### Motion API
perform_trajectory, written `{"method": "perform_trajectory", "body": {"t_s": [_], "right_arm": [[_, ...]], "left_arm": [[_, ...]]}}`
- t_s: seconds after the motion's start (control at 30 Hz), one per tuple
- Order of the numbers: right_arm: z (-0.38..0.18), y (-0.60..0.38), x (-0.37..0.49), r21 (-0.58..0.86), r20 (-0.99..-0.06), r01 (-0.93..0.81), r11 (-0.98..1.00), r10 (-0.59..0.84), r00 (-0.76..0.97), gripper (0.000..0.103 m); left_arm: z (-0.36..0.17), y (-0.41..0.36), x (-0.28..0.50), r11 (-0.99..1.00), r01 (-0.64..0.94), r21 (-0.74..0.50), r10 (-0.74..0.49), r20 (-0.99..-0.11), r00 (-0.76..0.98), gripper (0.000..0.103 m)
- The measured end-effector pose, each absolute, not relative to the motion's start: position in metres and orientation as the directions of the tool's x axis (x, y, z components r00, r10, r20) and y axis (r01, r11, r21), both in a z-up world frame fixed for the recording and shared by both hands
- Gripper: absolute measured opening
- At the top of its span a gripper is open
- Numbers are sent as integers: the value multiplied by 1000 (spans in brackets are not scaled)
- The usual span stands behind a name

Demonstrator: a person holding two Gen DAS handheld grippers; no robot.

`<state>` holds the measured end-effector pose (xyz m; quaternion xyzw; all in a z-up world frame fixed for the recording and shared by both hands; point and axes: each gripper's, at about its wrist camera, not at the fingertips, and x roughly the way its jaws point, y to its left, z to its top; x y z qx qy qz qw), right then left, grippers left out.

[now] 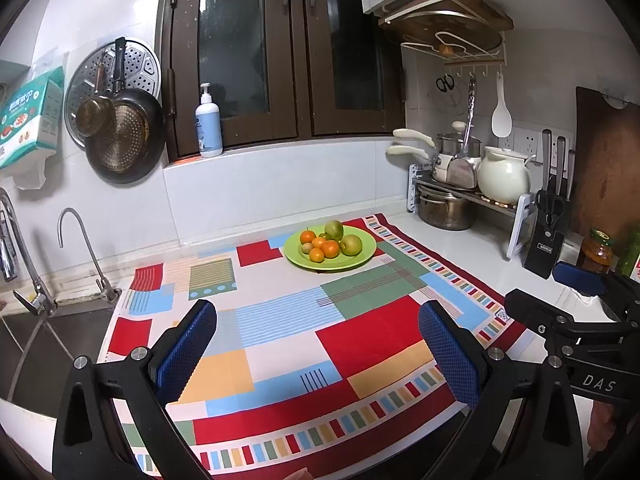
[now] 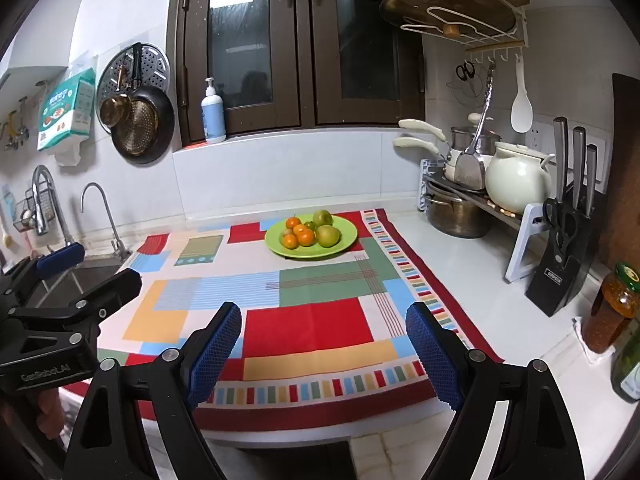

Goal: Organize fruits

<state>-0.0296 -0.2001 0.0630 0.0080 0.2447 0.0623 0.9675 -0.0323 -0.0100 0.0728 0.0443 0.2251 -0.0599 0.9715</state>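
A green plate [image 1: 362,258] [image 2: 348,228] stands at the far side of a colourful patterned cloth [image 1: 360,336] [image 2: 308,328]. It holds several small oranges [image 1: 330,249] [image 2: 306,237] and two green apples [image 1: 351,245] [image 2: 328,236]. My left gripper [image 1: 318,316] is open and empty, held above the near part of the cloth, well short of the plate. My right gripper [image 2: 324,320] is also open and empty above the cloth's near edge. Each gripper shows at the edge of the other's view.
A sink with taps [image 1: 86,248] lies left of the cloth. A rack with pots and a white kettle [image 2: 516,180], a knife block [image 2: 560,248] and jars [image 2: 612,304] stand on the right counter. Pans [image 1: 124,136] hang on the wall; a soap bottle [image 1: 209,124] is on the sill.
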Motion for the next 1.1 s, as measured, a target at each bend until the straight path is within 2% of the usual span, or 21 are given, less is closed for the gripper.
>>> {"method": "perform_trajectory", "body": {"t_s": [0.6,1.1], "right_arm": [[63,-199,-33,47,-475,-131,990,137,869,85],[58,-200,-23,40,-501,-123,992,127,856,85]], "left_arm": [[72,-6,-36,989,133,66,-91,-440,894,103],[67,-8,-23,986,157,63,-110,-469,876,103]]}}
